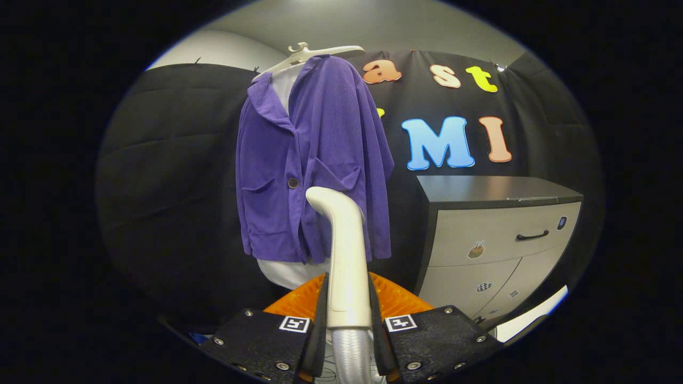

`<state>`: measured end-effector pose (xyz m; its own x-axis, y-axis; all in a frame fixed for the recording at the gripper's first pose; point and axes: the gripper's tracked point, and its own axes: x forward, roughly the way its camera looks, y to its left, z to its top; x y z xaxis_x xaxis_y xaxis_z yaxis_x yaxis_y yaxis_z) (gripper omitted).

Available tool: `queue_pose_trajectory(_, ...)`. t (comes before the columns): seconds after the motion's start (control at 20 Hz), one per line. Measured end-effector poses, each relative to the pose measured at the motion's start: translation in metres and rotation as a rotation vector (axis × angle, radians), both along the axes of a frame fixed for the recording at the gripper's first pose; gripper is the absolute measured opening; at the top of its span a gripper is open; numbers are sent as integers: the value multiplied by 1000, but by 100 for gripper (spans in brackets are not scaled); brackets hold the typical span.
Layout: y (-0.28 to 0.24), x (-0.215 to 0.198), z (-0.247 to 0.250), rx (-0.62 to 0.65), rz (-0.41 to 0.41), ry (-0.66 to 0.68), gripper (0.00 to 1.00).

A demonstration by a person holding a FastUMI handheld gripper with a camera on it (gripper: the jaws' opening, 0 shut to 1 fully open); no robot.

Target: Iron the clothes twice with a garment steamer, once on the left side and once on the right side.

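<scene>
A purple buttoned jacket [315, 160] hangs on a white hanger [312, 55] over a white garment, in front of the black cloth wall. My gripper [348, 298] is shut on the white steamer wand [344, 245], both fingers pressing its handle. The wand rises from between the fingers and its curved head sits in front of the jacket's lower middle, near the right pocket. Whether the head touches the fabric I cannot tell. A ribbed grey hose [350, 354] runs down from the handle between the fingers.
A grey drawer cabinet [496, 240] with a dark top and a black handle stands to the right of the jacket, beyond the fingers. Black cloth covers the wall behind and to the left.
</scene>
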<state>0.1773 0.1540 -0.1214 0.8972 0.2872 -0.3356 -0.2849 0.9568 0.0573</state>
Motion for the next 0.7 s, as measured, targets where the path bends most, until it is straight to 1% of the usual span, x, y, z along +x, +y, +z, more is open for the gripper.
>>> queue_pose_trajectory(0.25,-4,-21,-54,-32,-1,90,37)
queue_pose_trajectory(0.45,-2,-36,-68,-40,16,116,37)
queue_pose_trajectory(0.6,3,-48,-42,-7,31,64,37)
queue_pose_trajectory(0.7,8,-52,-4,18,55,-2,37)
